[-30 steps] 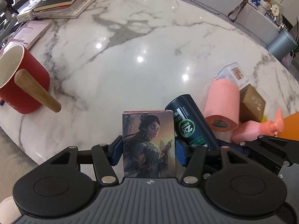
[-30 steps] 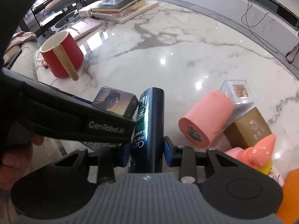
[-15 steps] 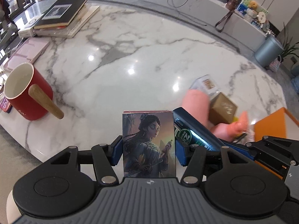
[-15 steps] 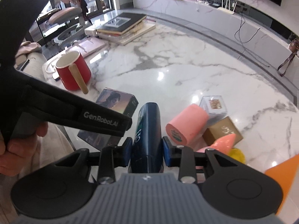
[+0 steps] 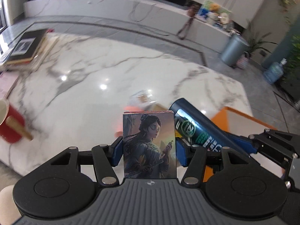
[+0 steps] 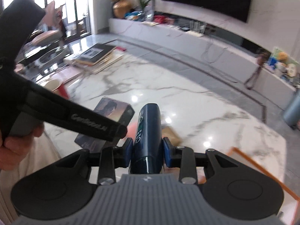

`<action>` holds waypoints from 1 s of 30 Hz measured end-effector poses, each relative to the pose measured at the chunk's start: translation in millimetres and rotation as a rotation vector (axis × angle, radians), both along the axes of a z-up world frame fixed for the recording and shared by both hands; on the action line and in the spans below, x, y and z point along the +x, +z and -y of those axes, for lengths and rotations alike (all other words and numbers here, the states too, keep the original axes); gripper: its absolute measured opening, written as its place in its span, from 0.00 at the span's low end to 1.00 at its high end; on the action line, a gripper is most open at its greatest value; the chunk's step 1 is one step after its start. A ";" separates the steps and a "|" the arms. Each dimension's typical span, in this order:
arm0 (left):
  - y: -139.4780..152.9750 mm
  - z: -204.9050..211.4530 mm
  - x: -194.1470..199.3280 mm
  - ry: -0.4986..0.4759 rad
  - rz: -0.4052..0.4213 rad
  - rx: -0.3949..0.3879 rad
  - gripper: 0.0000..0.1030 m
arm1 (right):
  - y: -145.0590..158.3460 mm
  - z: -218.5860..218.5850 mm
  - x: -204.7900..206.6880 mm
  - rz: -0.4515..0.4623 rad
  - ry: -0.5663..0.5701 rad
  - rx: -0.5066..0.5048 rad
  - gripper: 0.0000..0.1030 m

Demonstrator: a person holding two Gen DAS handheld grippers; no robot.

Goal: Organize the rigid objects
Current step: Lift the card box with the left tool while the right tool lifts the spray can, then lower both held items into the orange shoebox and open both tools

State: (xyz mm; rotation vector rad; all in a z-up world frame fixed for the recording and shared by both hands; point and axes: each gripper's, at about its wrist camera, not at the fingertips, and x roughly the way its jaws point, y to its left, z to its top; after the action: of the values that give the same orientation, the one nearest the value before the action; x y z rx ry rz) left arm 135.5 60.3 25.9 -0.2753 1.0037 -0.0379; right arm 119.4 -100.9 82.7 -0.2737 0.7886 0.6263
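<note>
My left gripper [image 5: 149,151] is shut on a small box printed with a painted woman [image 5: 149,146], held upright above the marble table [image 5: 93,75]. My right gripper [image 6: 147,152] is shut on a dark blue bottle [image 6: 149,129] that points forward along the fingers. In the left wrist view the same dark blue bottle [image 5: 195,129] shows at the right with green lettering. From the right wrist view the picture box [image 6: 114,108] sits to the left, partly behind the left gripper's black body [image 6: 75,120].
A red mug with a wooden handle [image 5: 11,127] stands at the table's left edge, and stacked books [image 5: 26,46] lie at the far left. Pink items and a brown box [image 6: 171,133] lie blurred below the grippers. An orange tray rim [image 5: 243,114] is at the right.
Both grippers have risen from the table with their loads and tilted up, so more of the room shows. The pink cylinder and boxes have dropped low and mostly behind the held things.
</note>
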 end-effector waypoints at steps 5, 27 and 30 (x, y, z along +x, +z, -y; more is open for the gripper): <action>14.5 47.8 8.4 -0.099 0.028 -0.029 0.63 | 15.8 53.0 2.9 0.039 -0.123 -0.001 0.33; -31.6 214.4 57.1 -0.431 -0.100 0.017 0.63 | -72.8 205.5 34.5 -0.141 -0.474 -0.058 0.33; -41.0 229.8 62.7 -0.459 -0.105 0.058 0.63 | -90.8 207.8 42.3 -0.170 -0.475 -0.052 0.33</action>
State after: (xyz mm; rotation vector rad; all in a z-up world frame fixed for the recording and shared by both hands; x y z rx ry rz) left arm 198.2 -169.5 -15.1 0.0112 1.1545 -0.4143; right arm 161.7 -308.7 -8.0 -0.0735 0.9933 0.1824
